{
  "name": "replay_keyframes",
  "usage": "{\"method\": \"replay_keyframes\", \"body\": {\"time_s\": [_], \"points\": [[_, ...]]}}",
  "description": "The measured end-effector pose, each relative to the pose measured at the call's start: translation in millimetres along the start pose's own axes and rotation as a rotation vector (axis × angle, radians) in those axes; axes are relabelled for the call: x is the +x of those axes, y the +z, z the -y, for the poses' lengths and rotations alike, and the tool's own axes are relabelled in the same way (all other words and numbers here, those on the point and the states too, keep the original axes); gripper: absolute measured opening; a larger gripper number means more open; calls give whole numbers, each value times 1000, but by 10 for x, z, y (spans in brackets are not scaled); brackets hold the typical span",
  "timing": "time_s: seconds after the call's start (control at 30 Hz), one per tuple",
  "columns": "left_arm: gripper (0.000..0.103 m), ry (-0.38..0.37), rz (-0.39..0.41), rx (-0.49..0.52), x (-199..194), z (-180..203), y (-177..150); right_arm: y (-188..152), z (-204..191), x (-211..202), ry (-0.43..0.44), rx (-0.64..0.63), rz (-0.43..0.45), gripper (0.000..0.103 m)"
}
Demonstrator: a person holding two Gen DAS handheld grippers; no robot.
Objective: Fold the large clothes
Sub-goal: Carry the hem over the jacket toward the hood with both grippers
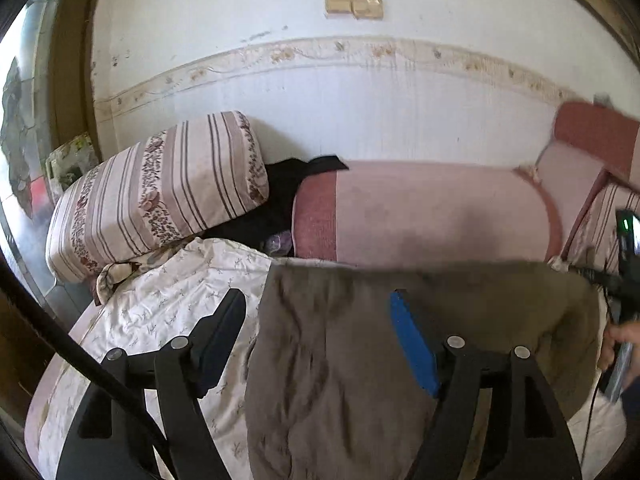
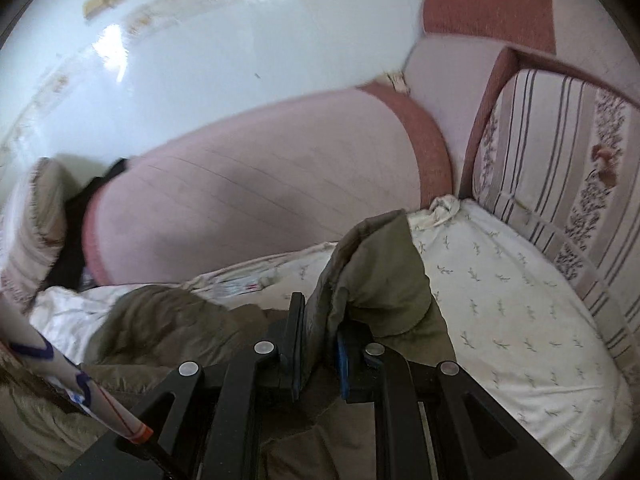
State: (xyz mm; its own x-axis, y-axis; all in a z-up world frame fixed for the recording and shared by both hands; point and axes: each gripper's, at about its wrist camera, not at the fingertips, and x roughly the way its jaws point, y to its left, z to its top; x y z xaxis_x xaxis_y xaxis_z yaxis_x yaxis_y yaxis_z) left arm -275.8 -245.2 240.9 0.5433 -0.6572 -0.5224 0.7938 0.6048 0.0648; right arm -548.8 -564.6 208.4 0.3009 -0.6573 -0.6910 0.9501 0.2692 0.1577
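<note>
Sofa bed setup: floral sheet (image 1: 168, 292) over the seat, pink backrest (image 1: 432, 212) along the far side, striped pillow (image 1: 160, 192) far left, striped cushion (image 2: 560, 168) at the right end.

Olive-brown garment (image 1: 360, 360) lies on the sheet, spread across the near middle. Thick, soft, maybe quilted; creased all over. Far edge runs fairly straight just below the backrest in the left wrist view. Right end is bunched and lifted.

Our left gripper (image 1: 320, 336) has its jaws spread wide, holding nothing. One finger hangs over the sheet, the blue-padded one over the garment; we can't tell whether either touches the fabric.

Our right gripper (image 2: 320, 344) has its jaws pinching a fold of the garment's right end; cloth stands up between the pads and flops over to the right.

Risks as we judge them:
- Right grip is on a thick wad, not a clean edge. Layers could slide out mid-carry, leaving a skewed fold.
- Only one end is held. Pulling now likely drags the whole piece and rucks the sheet under it.
- Left jaws closing where they are could catch sheet along with garment.
- Both views are motion-blurred, so edge alignment is hard to judge.
</note>
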Motion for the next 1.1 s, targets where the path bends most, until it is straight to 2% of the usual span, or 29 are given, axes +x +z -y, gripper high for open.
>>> {"method": "replay_keyframes", "body": {"time_s": [0.17,0.23,0.3,0.37,0.47,0.6,0.7,0.83,1.0,1.1], "points": [[74,-54,-94,58,587,343,-326,-34,-72,476,-55,-23,-40,16],[74,-52,-102,98,870,540,-492,-47,-53,552,-33,-5,-48,26],[74,-40,-140,127,1186,655,-621,-51,-3,534,31,20,-38,43],[74,-57,-193,108,1515,681,-693,-45,16,374,65,9,12,47],[76,-74,-237,76,1796,681,-725,-104,12,42,129,-30,62,48],[82,-68,-246,76,2031,719,-718,-442,-54,-192,175,-134,44,48],[85,-70,-264,66,2188,731,-731,-740,-203,-9,120,-238,10,48],[87,-82,-275,58,2323,724,-743,-895,-165,482,46,-256,-50,48],[93,-97,-260,31,2469,726,-777,-1026,-211,764,23,-268,-34,49],[95,-102,-260,7,2582,711,-770,-1008,-172,894,54,-223,-48,49]]}}
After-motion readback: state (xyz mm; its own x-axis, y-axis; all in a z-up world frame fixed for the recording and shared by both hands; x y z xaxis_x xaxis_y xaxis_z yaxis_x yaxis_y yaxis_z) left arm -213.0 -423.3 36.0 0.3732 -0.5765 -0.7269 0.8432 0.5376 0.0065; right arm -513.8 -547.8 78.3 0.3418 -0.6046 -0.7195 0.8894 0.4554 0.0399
